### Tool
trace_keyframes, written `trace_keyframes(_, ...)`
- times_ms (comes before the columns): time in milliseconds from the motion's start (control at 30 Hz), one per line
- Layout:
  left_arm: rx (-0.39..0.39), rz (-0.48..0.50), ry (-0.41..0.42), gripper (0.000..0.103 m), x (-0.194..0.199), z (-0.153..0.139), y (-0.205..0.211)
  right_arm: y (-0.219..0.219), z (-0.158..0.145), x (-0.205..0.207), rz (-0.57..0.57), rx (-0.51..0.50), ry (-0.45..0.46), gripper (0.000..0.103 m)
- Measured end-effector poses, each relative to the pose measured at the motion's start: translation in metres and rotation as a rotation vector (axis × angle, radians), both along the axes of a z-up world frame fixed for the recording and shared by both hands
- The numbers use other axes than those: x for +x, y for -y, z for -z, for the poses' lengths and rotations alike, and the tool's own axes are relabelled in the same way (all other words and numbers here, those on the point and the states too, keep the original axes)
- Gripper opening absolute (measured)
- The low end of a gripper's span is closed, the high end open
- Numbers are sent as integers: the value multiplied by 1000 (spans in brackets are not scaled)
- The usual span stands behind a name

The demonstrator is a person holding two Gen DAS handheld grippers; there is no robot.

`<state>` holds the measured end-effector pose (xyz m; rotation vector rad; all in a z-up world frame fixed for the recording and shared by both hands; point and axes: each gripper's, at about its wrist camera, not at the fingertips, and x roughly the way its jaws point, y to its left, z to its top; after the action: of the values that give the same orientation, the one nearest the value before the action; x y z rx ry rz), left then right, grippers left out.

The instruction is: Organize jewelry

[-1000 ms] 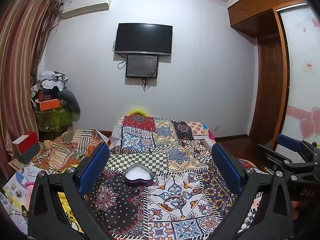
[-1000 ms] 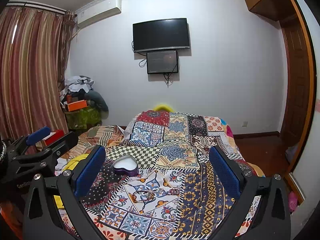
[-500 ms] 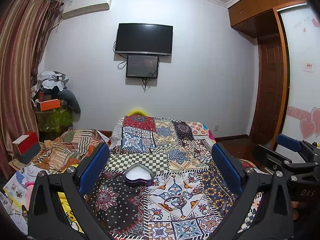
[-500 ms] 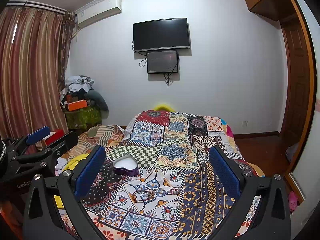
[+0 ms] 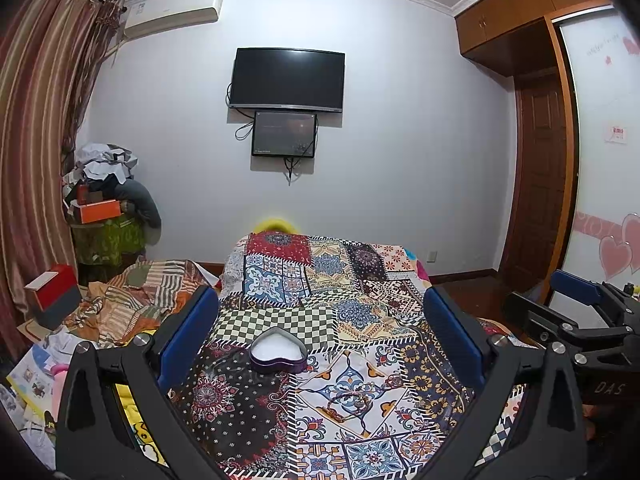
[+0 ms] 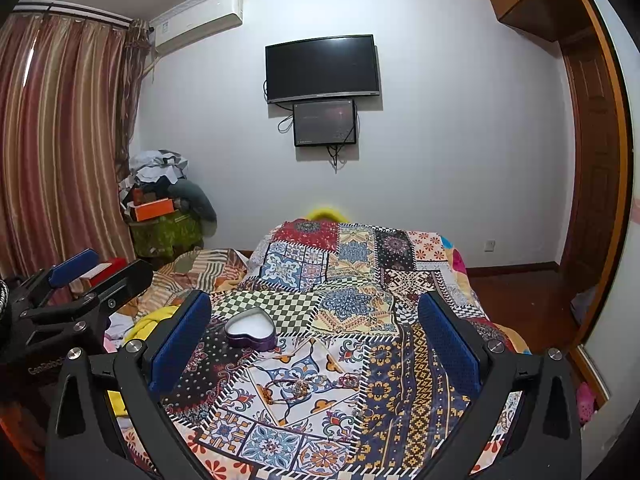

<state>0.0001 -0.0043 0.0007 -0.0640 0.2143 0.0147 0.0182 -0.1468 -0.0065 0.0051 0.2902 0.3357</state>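
Observation:
A purple heart-shaped jewelry box (image 5: 278,354) with a white lining lies open on the patchwork bedspread (image 5: 344,280); it also shows in the right wrist view (image 6: 250,333). A thin bracelet or chain (image 5: 349,400) lies on the spread nearer to me, also seen in the right wrist view (image 6: 298,390). My left gripper (image 5: 320,344) is open and empty, above the bed with the box between its fingers. My right gripper (image 6: 314,344) is open and empty, to the right of the box. Each gripper shows at the edge of the other's view.
A pile of striped bedding (image 5: 140,300) and boxes (image 5: 52,296) lies left of the bed. A cluttered stand (image 5: 104,220) stands by the curtain. A TV (image 5: 286,80) hangs on the far wall. A wooden door (image 5: 544,184) and wardrobe stand at the right.

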Motion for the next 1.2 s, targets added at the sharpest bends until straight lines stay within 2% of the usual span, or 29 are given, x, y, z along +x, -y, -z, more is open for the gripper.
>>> trace_keyframes(367, 1, 3, -9, 103, 1, 1, -1, 1, 9, 5, 2, -1, -12, 102)
trace_keyframes(667, 4, 7, -54, 103, 18, 11, 1, 10, 20, 23, 29, -11, -78, 102)
trace_keyframes(933, 22, 8, -173, 103, 58, 32, 6, 35, 56, 60, 106, -42, -210, 102)
trace_keyframes(1200, 70, 32, -340, 103, 97, 81, 10, 49, 90, 83, 133, -80, -351, 102)
